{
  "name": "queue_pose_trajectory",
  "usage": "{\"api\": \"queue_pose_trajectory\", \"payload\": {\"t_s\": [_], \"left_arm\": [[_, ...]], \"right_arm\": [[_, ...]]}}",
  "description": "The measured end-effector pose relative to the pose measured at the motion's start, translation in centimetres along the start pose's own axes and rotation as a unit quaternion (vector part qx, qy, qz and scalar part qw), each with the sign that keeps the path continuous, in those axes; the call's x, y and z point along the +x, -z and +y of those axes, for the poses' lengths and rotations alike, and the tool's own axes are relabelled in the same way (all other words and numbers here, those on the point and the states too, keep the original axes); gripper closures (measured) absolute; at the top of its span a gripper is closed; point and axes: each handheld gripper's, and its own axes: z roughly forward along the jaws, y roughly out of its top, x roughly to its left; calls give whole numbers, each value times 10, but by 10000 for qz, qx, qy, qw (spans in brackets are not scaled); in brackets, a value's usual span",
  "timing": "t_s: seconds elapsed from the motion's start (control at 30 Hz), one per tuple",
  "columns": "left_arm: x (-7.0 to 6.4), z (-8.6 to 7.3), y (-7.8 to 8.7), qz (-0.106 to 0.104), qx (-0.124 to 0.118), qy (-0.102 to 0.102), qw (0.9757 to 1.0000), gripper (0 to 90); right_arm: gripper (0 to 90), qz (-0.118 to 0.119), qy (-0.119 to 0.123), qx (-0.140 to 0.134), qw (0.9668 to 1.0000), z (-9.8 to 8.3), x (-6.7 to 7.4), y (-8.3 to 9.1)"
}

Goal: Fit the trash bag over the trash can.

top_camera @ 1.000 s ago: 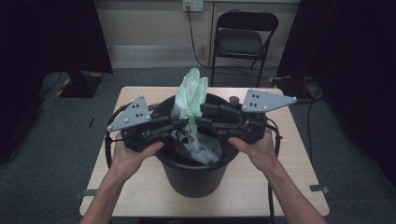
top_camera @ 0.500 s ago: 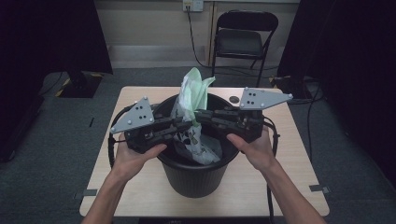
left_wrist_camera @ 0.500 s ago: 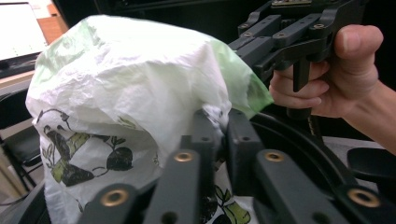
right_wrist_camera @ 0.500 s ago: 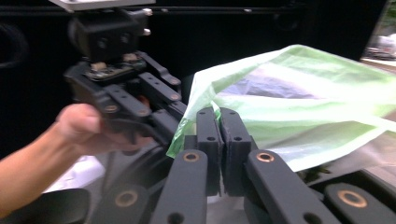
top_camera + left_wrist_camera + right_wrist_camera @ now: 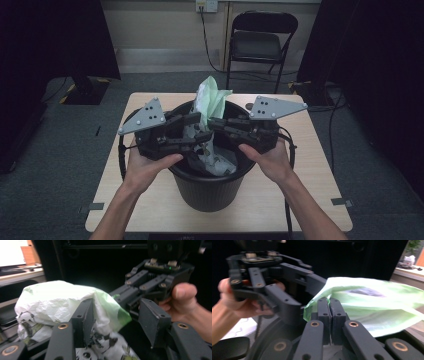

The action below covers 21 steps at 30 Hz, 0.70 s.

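Over round black bin [image 5: 207, 192] | crinkly green bag [image 5: 212, 97] | right tool [image 5: 329, 305] pinching

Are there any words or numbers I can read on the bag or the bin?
None can be read. The green bag and black bin show no words. The white bag has dark printed marks, which look like pictures, not letters.
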Motion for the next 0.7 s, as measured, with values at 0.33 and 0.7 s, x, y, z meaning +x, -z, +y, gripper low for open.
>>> {"api": "queue_pose_trajectory", "payload": {"t_s": [0.33, 0.7], "left_arm": [[6, -8, 6, 99, 48, -37, 9999, 886], [12, -25, 43, 356, 75, 21, 9993, 896]], "right_arm": [[891, -104, -50, 3, 9999, -2, -7, 7], [892, -834, -516, -91, 9951, -13, -44, 21]]}}
